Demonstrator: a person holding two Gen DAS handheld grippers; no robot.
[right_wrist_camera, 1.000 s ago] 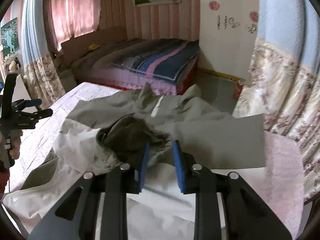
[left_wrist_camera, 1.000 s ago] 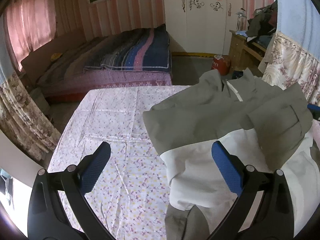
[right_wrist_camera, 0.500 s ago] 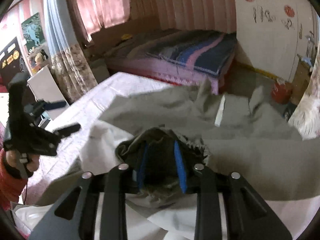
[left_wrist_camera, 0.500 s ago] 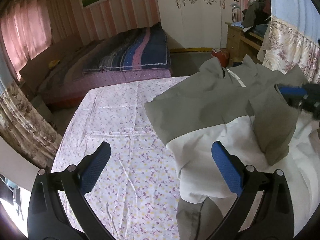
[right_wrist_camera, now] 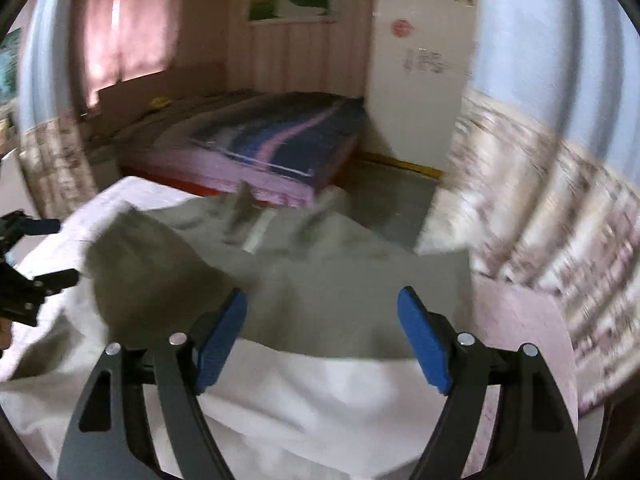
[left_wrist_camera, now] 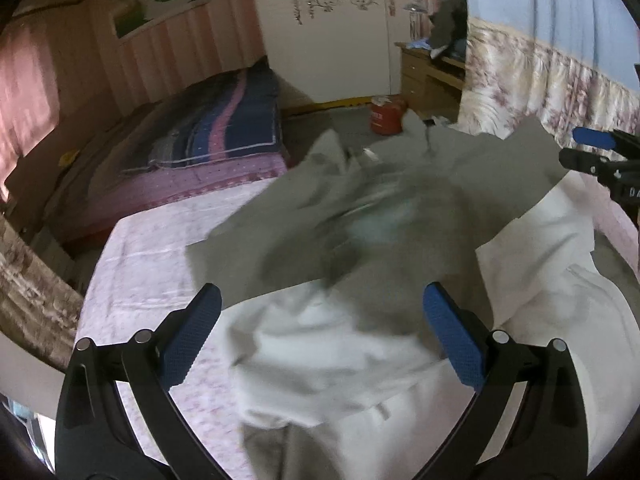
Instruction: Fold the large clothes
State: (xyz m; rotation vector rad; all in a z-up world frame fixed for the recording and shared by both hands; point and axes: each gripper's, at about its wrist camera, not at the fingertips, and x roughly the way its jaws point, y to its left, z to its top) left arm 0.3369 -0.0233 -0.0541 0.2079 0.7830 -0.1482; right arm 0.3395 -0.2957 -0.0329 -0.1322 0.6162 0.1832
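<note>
The grey-and-white jacket [left_wrist_camera: 360, 240] lies rumpled on the floral-covered counter [left_wrist_camera: 160, 248], spread ahead of and beneath both sets of jaws. Left gripper [left_wrist_camera: 320, 340] stands wide apart, empty. Right gripper [right_wrist_camera: 320, 340] has just been opening, nothing between its jaws. Soft, limp, probably light fabric (it will sag): pinch a hem or sleeve edge.

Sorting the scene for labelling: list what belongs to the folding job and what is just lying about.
Job: grey and white jacket, floral cloth under it, left gripper open, right gripper open, its jaws just opened off the jacket.
Lying about: bed, red container, wooden desk.
</note>
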